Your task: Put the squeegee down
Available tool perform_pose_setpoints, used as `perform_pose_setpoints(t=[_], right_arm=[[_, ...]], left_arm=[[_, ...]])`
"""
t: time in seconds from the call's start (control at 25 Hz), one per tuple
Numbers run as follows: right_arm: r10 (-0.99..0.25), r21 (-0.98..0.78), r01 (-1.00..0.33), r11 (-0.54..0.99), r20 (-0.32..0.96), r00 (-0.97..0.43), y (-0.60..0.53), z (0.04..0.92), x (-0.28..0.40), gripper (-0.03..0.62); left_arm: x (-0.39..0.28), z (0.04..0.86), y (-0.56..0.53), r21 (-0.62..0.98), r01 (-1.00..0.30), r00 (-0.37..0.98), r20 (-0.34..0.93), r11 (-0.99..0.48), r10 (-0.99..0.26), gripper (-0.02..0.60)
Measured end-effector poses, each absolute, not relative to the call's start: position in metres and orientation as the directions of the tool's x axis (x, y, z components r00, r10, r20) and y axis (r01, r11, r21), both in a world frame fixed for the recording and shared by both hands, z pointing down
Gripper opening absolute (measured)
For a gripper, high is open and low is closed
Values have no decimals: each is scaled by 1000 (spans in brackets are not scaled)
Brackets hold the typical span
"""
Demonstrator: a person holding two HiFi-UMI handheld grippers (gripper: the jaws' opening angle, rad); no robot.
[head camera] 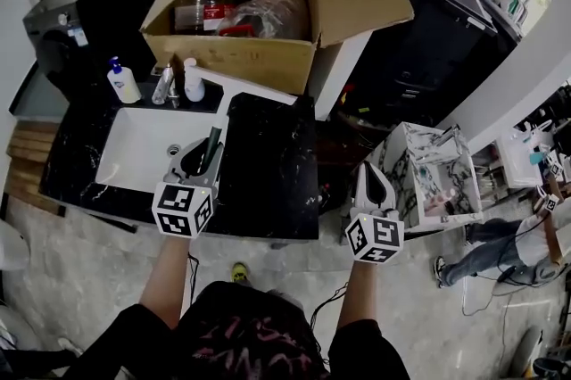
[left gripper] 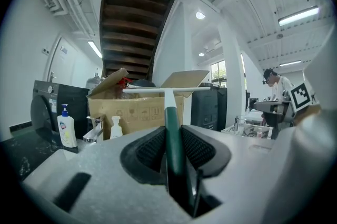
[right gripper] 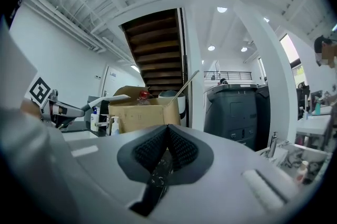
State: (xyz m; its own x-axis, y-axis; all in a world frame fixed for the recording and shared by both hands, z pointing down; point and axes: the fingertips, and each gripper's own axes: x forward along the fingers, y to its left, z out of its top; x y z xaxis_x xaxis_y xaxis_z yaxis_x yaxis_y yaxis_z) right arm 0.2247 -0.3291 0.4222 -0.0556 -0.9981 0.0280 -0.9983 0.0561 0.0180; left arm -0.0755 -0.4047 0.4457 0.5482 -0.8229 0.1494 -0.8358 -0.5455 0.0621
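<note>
Squeegee [head camera: 250, 87] clamped in the left tongs [head camera: 208, 157]; right tongs [head camera: 368, 177] closed on nothing.
Head view: the green handle is gripped above the white sink [head camera: 134, 151]; the right tongs hang beyond the right edge of the black table [head camera: 268, 173]. Left gripper view: jaws pressed on the handle, white blade crossing before the cardboard box [left gripper: 134, 111], soap bottle [left gripper: 65, 128] at left. Right gripper view: jaws together, empty.

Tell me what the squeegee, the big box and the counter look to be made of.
squeegee: glossy dark green handle, probably plastic; white head, plastic or painted metal, unclear.
box: plain brown cardboard, matte, flaps folded open.
counter: black with white veining and sheen, marble or a stone-look slab.
</note>
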Motion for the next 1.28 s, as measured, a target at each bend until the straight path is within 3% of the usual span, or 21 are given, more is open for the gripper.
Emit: perform_pose_setpoints(t=[1.28], right_arm=[[-977,-46,-978,205,48,-207,-412,447,279,9]], left_arm=[[0,481,-456,52,-887,455,271,-459,-848,101]])
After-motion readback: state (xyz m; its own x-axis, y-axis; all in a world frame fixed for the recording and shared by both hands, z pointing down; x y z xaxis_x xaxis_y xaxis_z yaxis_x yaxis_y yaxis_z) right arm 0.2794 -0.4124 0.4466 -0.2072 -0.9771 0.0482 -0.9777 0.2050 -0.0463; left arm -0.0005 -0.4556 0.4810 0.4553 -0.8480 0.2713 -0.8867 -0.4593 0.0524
